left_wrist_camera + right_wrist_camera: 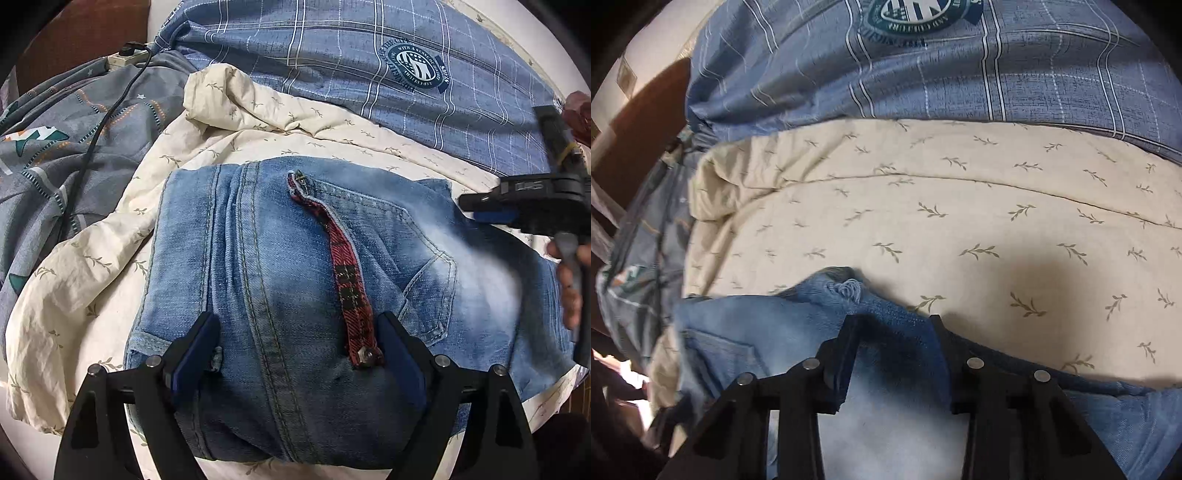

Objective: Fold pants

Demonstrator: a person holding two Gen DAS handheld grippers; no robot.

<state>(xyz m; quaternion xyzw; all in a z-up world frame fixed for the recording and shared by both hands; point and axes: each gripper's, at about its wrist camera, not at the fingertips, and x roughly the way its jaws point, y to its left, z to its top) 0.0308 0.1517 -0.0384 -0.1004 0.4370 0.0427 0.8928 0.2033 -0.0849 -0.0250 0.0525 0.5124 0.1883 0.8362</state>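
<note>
Left claw (295,339): jaws wide apart, hanging over the folded jeans (258,258) with nothing between the pads but the denim lying flat beneath; it grips nothing.
Right claw (892,325): jaws partly apart, standing astride a frayed corner of the denim; the cloth lies between them, but the pads do not seem to press on it, so I judge it let go.
Jeans: a folded blue bundle on the cream leaf-print sheet (92,266), seams and back pocket (428,291) facing up, the red plaid strip (347,273) with its metal button lying across the top.
Frayed corner (846,286): pokes out past the bundle's edge on the right side, a little rumpled.
Step in hand: most likely tidying and flattening the finished fold.
Doing it well: lower the left claw flat and press along the middle seam so the layers don't spring up; use the right claw to tuck the frayed corner in line with the edge below, pulling lightly, not lifting.
Watch for: the plaid strip catching on a pad and dragging the top layer.
Around: blue checked quilt (369,55) just behind, grey patterned bedding (74,147) and a black cable (99,129) off to the left, clear of the work.
</note>
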